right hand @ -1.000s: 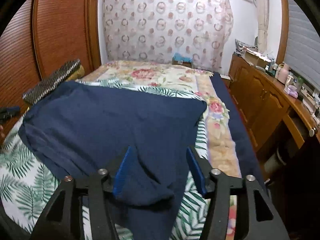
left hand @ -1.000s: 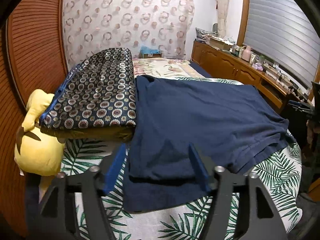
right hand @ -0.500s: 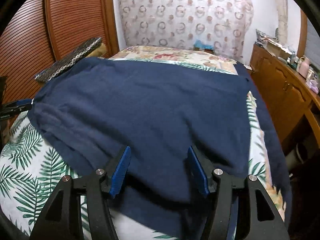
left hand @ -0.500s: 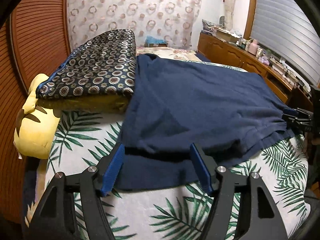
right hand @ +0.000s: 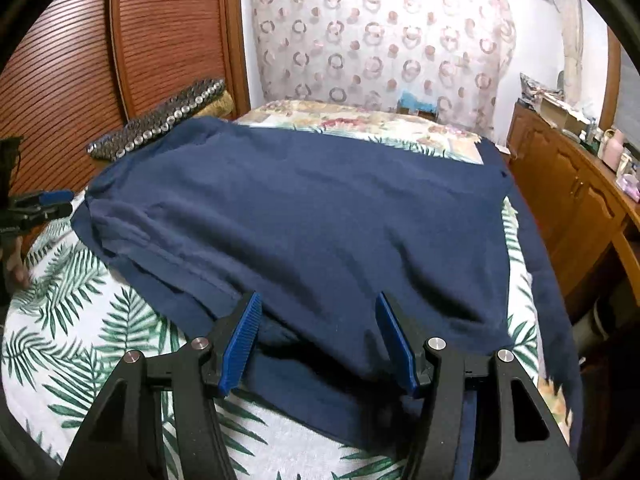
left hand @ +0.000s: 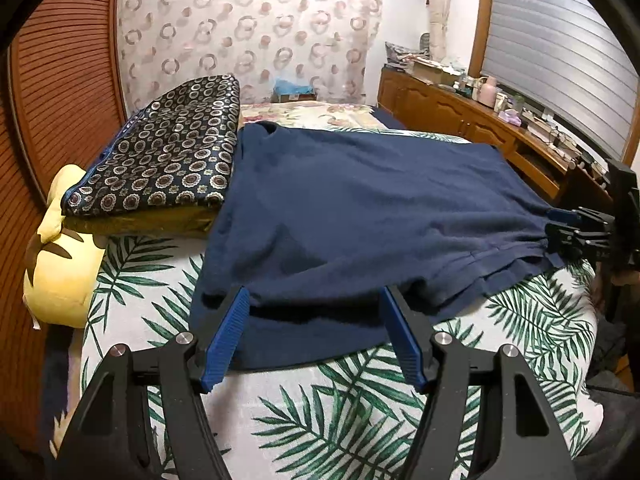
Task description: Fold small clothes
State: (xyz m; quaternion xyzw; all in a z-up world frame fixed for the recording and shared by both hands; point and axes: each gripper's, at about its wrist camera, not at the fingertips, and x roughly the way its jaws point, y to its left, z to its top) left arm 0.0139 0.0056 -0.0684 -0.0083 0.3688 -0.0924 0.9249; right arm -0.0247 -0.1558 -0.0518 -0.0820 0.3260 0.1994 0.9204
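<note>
Left wrist view: navy shirt (left hand: 360, 208) spread flat across bed (left hand: 320, 408), hem at near edge. Left gripper (left hand: 316, 320) jaws wide, nothing held, hem between tips.

Right wrist view: right gripper (right hand: 318, 320) jaws wide, empty, over hem. Step likely: grasping hem; next, pinch both corners. No containers.

A bedroom: a bed (left hand: 360, 412) in palm-leaf sheets, a ring-patterned curtain (left hand: 248, 32) behind its far edge, slatted wooden doors (right hand: 168, 28) on one side, a cluttered wooden sideboard (left hand: 460, 116) beneath a shuttered window (left hand: 560, 40).
</note>
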